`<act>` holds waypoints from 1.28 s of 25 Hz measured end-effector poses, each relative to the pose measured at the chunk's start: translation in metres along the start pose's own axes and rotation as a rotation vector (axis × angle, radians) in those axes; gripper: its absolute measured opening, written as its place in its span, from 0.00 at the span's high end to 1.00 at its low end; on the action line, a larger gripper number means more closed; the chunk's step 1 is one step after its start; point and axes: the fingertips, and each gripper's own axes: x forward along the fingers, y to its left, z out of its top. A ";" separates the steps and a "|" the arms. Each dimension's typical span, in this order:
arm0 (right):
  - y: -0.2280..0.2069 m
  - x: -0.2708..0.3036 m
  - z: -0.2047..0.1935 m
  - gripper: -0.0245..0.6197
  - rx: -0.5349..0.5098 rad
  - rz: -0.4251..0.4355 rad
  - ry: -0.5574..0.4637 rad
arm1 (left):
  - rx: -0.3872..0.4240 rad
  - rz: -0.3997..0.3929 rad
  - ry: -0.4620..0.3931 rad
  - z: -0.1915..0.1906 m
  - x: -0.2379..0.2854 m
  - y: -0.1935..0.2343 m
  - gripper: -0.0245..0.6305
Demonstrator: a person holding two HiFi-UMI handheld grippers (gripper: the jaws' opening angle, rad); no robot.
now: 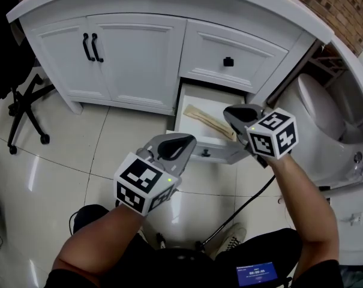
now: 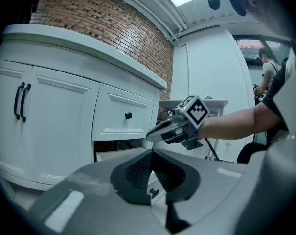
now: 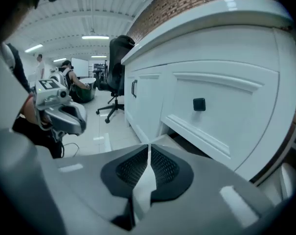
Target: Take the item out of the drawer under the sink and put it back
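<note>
The lower drawer (image 1: 182,109) of the white sink cabinet stands pulled out, its front panel (image 1: 199,143) toward me. Inside it lies a long, flat beige wooden item (image 1: 206,119), set diagonally. My right gripper (image 1: 230,114) hovers over the drawer's right side, just above the item's near end, shut with nothing in it. My left gripper (image 1: 184,141) hangs in front of the drawer's front panel, also shut and empty. In the left gripper view its pads (image 2: 138,170) meet at the tip, and the right gripper (image 2: 160,130) shows beyond. The right gripper view shows its own pads (image 3: 165,168) closed.
Above the open drawer is a closed drawer with a black knob (image 1: 228,61); double doors with black handles (image 1: 91,47) stand to the left. A white toilet (image 1: 322,110) is close on the right. An office chair base (image 1: 25,110) is at the left. A black cable (image 1: 244,204) crosses the tiled floor.
</note>
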 end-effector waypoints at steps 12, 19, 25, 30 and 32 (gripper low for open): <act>-0.035 0.110 -0.083 0.81 -0.191 0.113 0.375 | -0.023 0.003 -0.014 0.002 0.004 0.009 0.95; -0.025 0.139 -0.111 0.81 -0.271 0.161 0.524 | -0.035 -0.007 -0.008 0.000 0.005 0.009 0.95; -0.028 0.149 -0.118 0.83 -0.252 0.164 0.559 | -0.046 0.002 -0.001 -0.002 0.004 0.014 0.95; -0.033 0.151 -0.120 0.86 -0.228 0.161 0.579 | -0.040 -0.003 -0.006 -0.001 0.004 0.013 0.95; -0.033 0.151 -0.120 0.86 -0.229 0.159 0.585 | -0.041 -0.001 -0.006 0.000 0.004 0.014 0.95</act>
